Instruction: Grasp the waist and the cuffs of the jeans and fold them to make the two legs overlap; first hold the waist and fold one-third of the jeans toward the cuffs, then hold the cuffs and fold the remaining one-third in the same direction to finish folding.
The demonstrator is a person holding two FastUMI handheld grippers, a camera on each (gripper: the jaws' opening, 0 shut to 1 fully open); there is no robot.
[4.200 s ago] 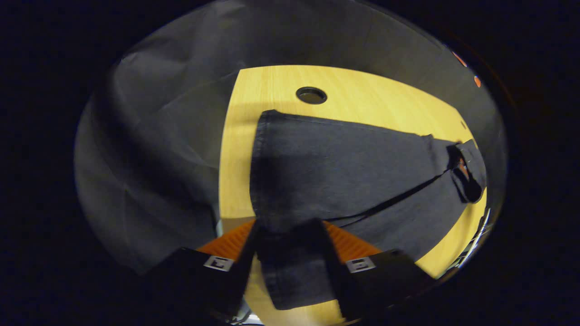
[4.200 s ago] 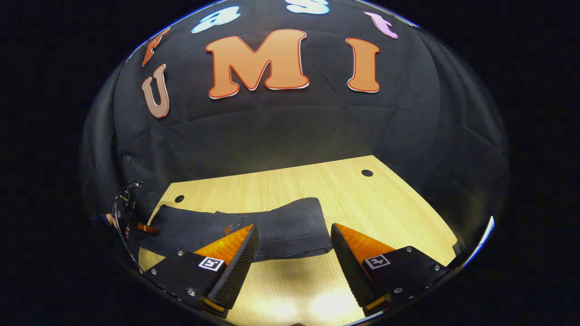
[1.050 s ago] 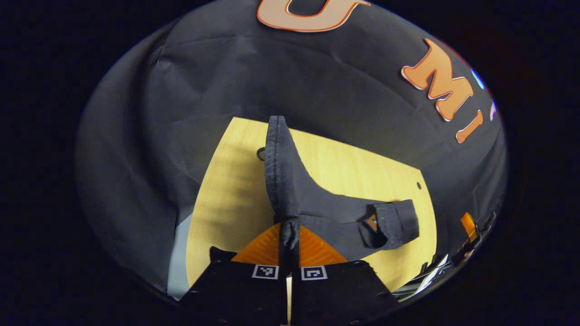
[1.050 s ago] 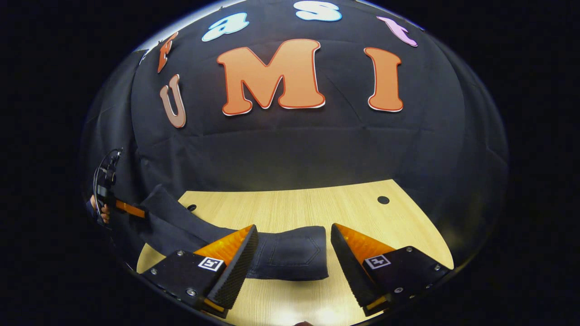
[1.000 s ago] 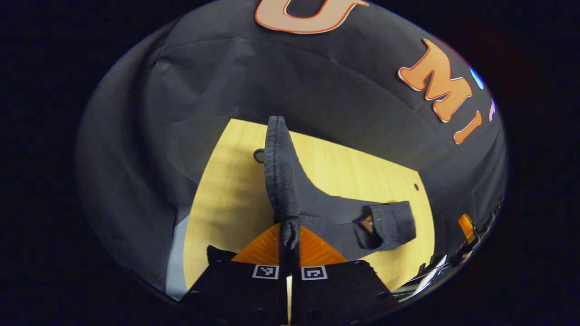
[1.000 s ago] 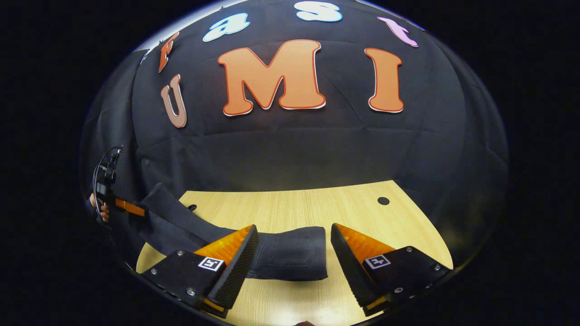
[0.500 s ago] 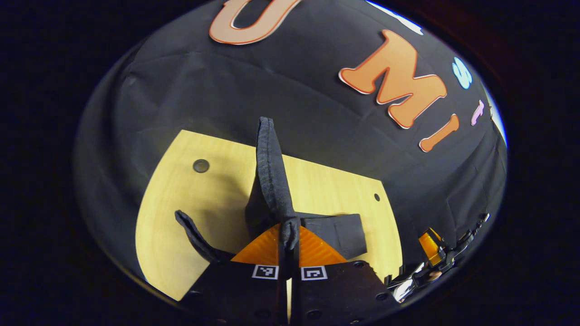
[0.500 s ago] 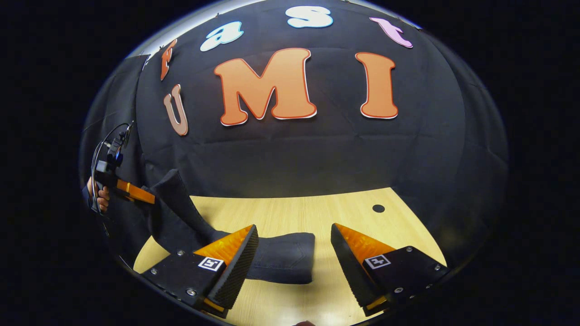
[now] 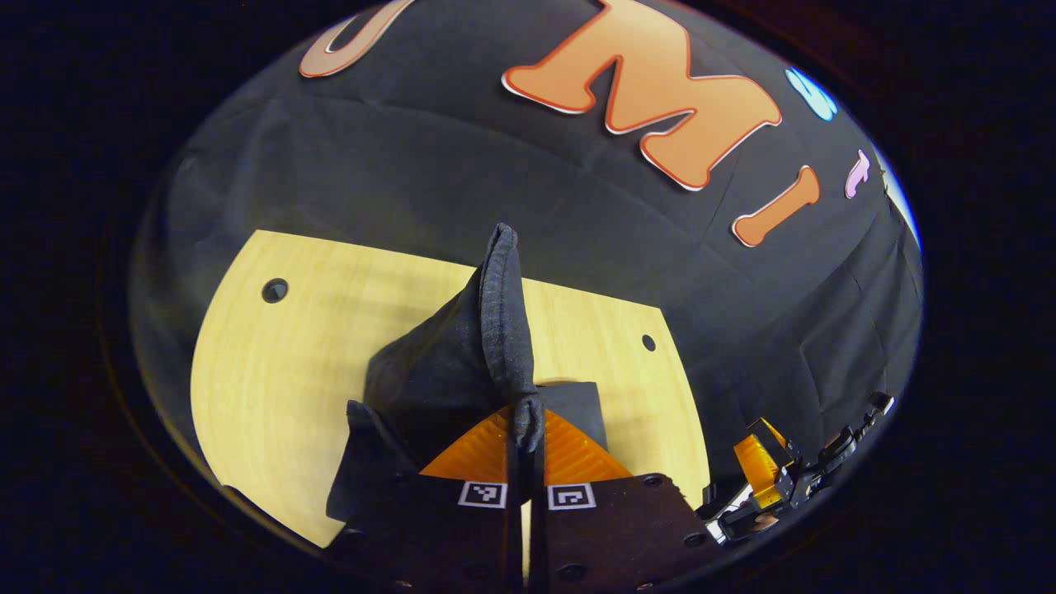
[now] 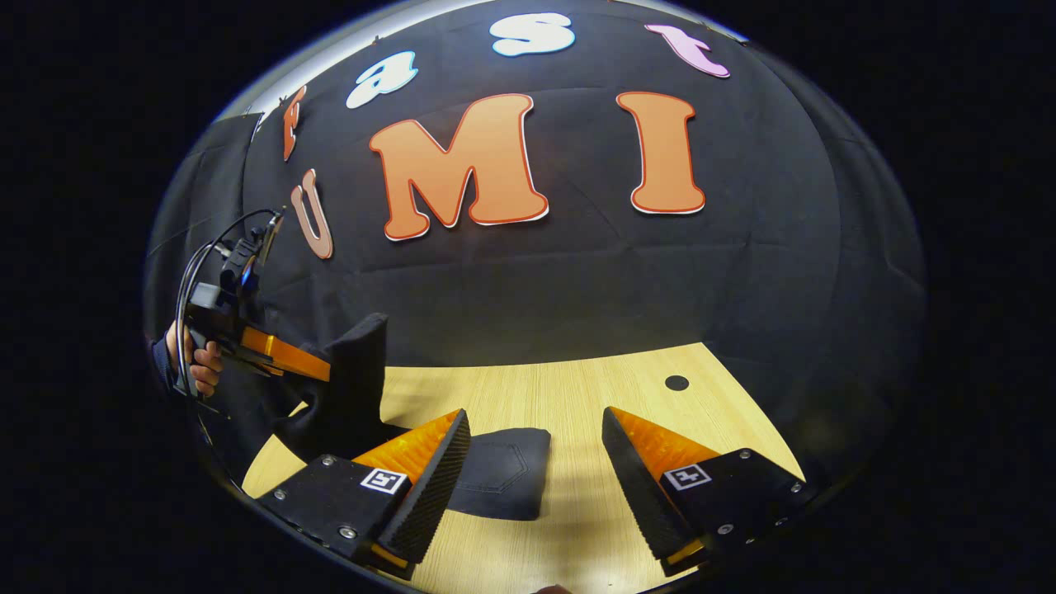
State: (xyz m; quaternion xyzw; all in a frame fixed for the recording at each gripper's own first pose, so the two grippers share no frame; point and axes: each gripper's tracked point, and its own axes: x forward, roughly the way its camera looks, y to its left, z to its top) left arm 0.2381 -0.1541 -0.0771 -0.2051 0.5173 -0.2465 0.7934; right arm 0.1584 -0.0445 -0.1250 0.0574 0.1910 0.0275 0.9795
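Left tool [image 9: 526, 429] clamped tight on the cuff end of the jeans [image 9: 462, 363], lifted clear above the table [image 9: 272, 371] with the cloth draping down to the folded part lying flat there. Right tool [image 10: 536, 462] spread wide and holding nothing, poised just over the table with the waist part of the jeans [image 10: 495, 478] lying between and beyond its fingers. Seen in the right gripper view: a hand [image 10: 194, 359] gripping the left tool [image 10: 318, 367] at the left edge, denim hanging from it.

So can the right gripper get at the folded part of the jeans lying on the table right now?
Probably yes: the right gripper is open, and the jeans lie flat ahead of it.
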